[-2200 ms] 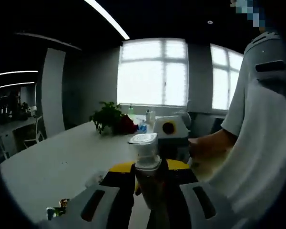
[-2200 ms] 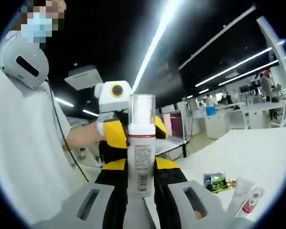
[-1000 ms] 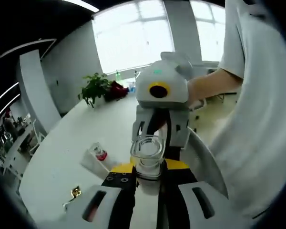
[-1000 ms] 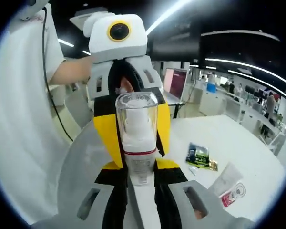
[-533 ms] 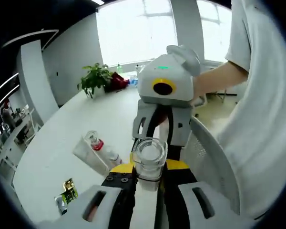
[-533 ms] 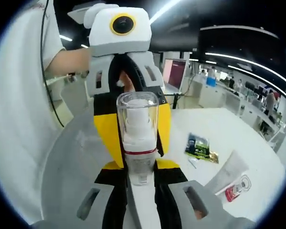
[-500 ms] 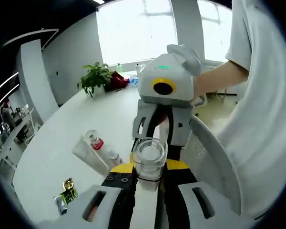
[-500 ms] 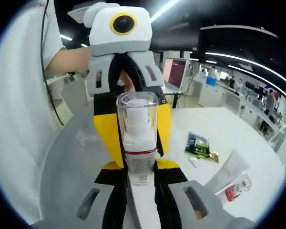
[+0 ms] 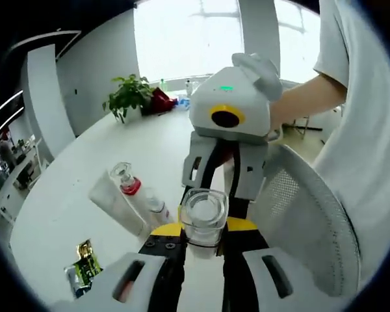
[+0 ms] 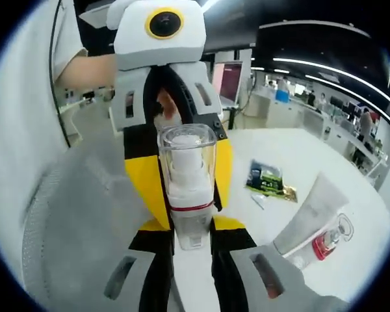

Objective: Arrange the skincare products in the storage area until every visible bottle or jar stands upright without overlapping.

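Between the two grippers, held off the white bench (image 9: 84, 195), sits the pump bottle (image 10: 187, 188): a white body with a red band and a clear square cap; in the right gripper view it stands upright between the right gripper's (image 10: 192, 244) yellow-and-black jaws, which are closed on its lower body; in the left gripper view the same pump bottle (image 9: 204, 218) is seen cap-on, its clear top facing the lens, with the left gripper's (image 9: 201, 250) jaws clamped on it as well; so both grippers grasp the one bottle from opposite ends, each facing the other. Just behind the bottle in the left gripper view rises the right gripper (image 9: 227, 156), and a person's bare forearm (image 9: 305, 97) reaches to it from the right; in the right gripper view the left gripper (image 10: 162, 110) stands behind the bottle in the same way. Beside the grippers lies a grey mesh basket (image 9: 305, 227), its rim curving round the lower right of the left gripper view. Out on the bench, a white tube (image 10: 309, 221) lies on its side, and touching it lies a small clear bottle with a red collar (image 10: 328, 244), also on its side; farther off lies a dark green sachet (image 10: 266, 179), flat and apart from both. At the far end of the bench in the left gripper view stands a potted plant (image 9: 127, 94) below bright windows.
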{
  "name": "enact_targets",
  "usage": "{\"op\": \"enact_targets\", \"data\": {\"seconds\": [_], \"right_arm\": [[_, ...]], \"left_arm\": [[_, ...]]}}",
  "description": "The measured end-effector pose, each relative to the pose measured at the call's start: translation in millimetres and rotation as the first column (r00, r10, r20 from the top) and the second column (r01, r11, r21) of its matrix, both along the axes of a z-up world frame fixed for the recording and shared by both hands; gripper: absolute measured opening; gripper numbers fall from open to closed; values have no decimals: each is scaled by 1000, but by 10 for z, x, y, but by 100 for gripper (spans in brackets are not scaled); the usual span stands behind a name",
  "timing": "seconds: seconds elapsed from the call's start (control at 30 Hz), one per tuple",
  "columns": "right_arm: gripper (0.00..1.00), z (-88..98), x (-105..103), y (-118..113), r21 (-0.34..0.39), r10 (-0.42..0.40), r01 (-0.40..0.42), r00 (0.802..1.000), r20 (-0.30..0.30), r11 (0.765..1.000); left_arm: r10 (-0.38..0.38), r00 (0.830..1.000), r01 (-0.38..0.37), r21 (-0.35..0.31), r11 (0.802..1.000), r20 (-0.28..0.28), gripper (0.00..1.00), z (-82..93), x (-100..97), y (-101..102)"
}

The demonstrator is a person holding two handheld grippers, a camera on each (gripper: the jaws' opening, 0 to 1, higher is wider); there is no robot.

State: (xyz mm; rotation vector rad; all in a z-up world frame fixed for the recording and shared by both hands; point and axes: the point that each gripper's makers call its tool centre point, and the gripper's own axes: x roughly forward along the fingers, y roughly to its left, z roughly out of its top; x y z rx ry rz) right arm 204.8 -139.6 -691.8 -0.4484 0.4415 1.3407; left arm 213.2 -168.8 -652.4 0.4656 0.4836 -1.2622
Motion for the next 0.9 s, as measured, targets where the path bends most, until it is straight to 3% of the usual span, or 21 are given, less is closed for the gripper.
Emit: {"op": "enact_targets", "data": {"seconds": [0.37, 0.63, 0.9], "right_arm": [[31, -429, 103, -192, -88, -84, 79, 995, -49, 993], [34, -518, 163, -297, -79, -171, 163, 979, -108, 984], [40, -550, 100, -377, -89, -212, 202, 971, -113, 975]], "left_arm": [[-23, 999, 22, -26, 999, -41, 22, -264, 173, -159], [-47, 997, 46, -14, 999, -57, 22, -410, 209, -196], [-19, 999, 19, 6, 1000, -45, 22, -565, 408, -139]]}}
